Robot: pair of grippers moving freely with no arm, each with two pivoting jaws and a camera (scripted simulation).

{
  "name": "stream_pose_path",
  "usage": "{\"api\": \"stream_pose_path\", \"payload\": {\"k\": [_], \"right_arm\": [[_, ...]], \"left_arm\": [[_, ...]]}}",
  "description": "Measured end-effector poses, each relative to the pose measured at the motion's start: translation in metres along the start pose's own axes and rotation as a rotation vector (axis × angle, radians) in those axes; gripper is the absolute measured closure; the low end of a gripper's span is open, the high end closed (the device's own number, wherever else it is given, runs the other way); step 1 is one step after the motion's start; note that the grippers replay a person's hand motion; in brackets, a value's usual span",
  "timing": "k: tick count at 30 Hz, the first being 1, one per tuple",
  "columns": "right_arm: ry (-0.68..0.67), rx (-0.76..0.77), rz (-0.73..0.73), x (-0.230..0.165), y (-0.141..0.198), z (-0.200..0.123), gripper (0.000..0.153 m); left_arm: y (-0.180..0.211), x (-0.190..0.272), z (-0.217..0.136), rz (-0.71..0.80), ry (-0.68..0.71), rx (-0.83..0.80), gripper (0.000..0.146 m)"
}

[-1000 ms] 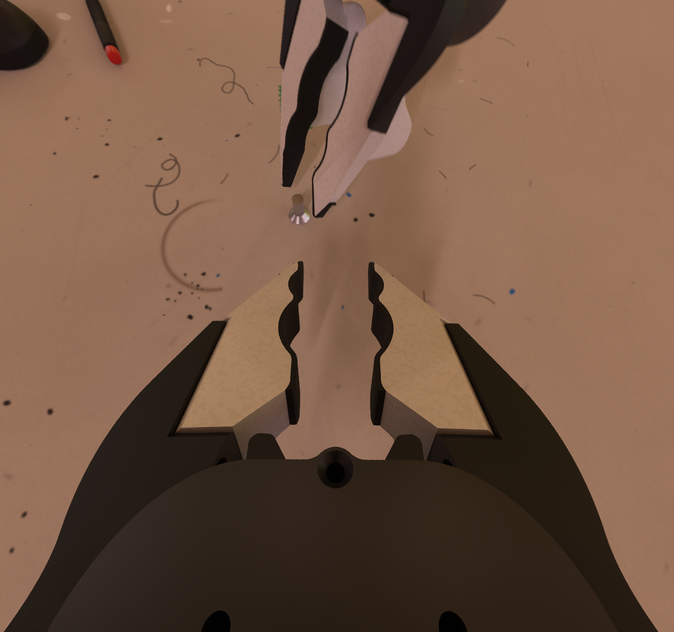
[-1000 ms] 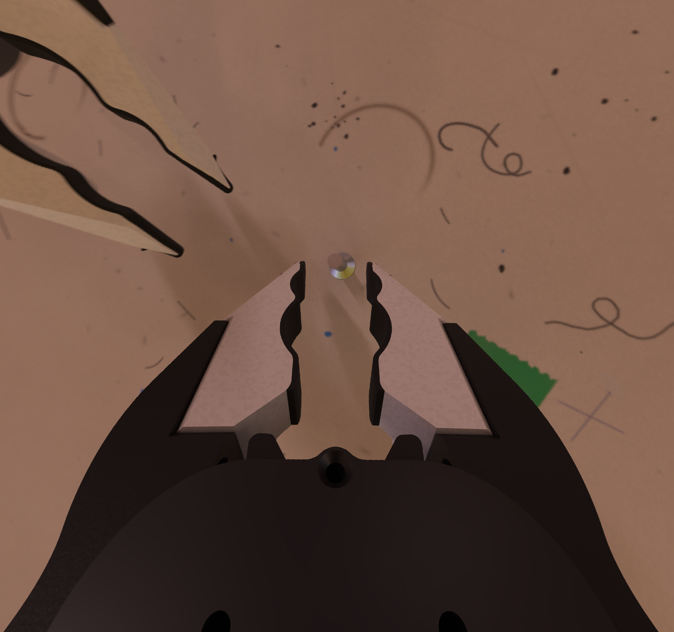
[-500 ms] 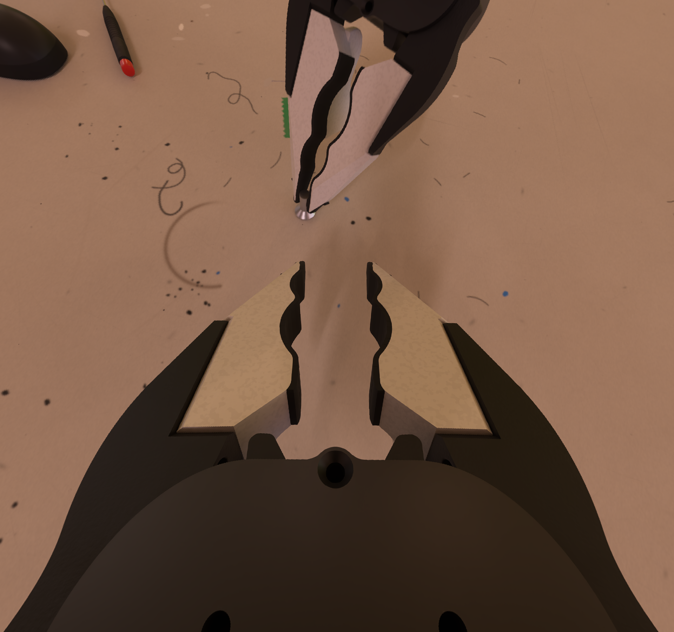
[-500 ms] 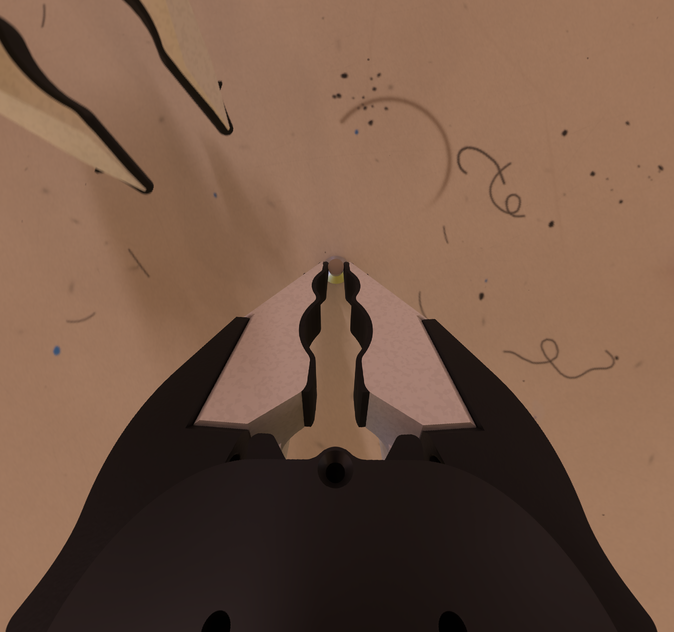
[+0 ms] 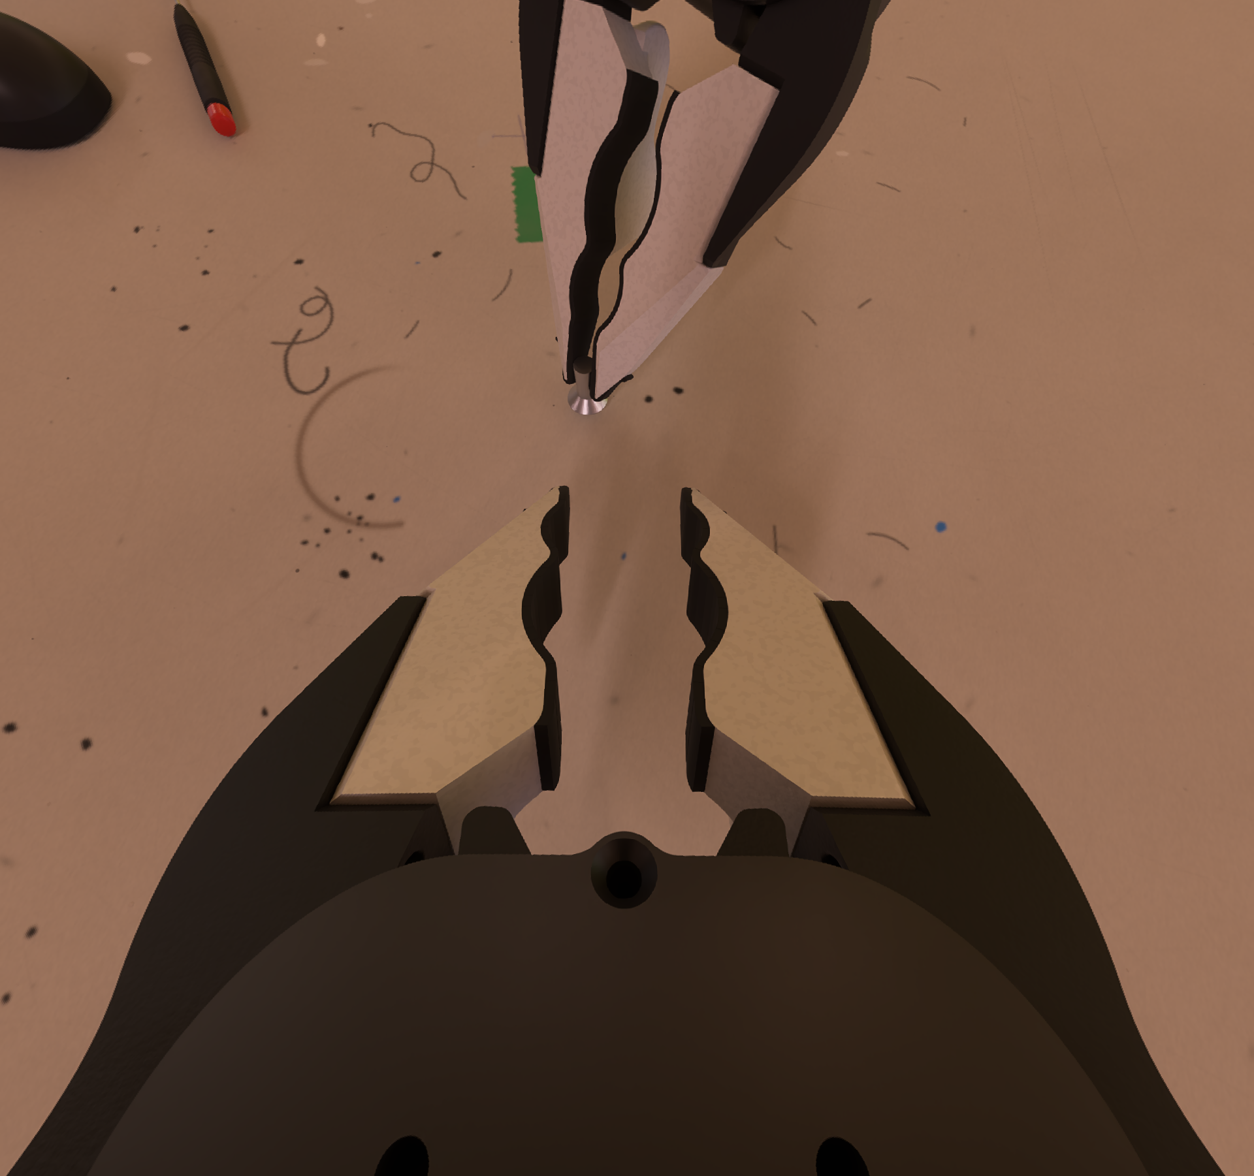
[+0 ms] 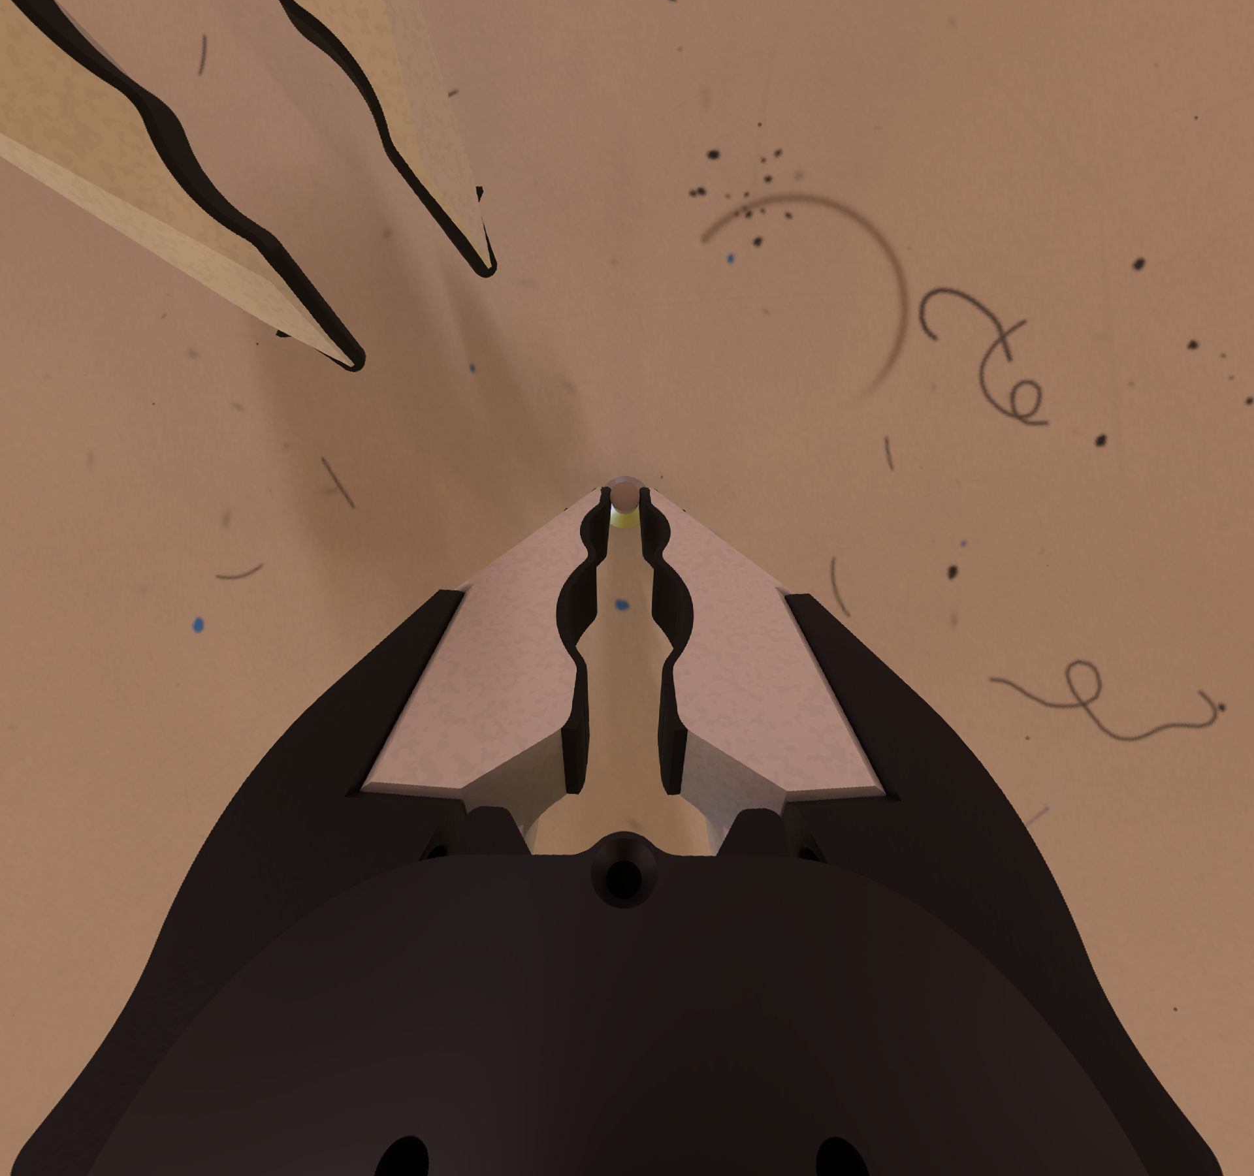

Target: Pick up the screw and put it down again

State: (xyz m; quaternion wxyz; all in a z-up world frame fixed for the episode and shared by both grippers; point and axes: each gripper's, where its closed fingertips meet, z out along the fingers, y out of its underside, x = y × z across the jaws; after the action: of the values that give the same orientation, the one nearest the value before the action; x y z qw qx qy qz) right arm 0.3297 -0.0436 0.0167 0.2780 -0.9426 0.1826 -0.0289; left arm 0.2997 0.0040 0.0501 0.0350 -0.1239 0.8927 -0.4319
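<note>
Silver flat-head screw (image 5: 585, 398) pinched upright in right gripper (image 6: 624, 499) jaws.

The left wrist view looks forward and down along its own tan fingers (image 5: 495, 634) at the brown tabletop (image 5: 1018, 397), from close above it. The right wrist view faces the opposite way, apparently steeper and nearer the surface. The 2 views share the patch around the screw (image 5: 586, 400): it sits toward 12 o'clock in the left wrist view and at picture centre in the right wrist view (image 6: 624, 499).
</note>
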Motion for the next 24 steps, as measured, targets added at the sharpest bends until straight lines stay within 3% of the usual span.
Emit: {"api": "stream_pose_path", "payload": {"k": [14, 24], "right_arm": [[-0.02, -0.144, 0.02, -0.001, 0.002, 0.001, 0.145], [0.036, -0.291, -0.033, -0.003, 0.002, 0.001, 0.145]], "left_arm": [[-0.001, -0.006, -0.003, -0.006, -0.018, 0.009, 0.114], [-0.003, -0.047, -0.044, -0.093, -0.16, 0.136, 0.115]]}}
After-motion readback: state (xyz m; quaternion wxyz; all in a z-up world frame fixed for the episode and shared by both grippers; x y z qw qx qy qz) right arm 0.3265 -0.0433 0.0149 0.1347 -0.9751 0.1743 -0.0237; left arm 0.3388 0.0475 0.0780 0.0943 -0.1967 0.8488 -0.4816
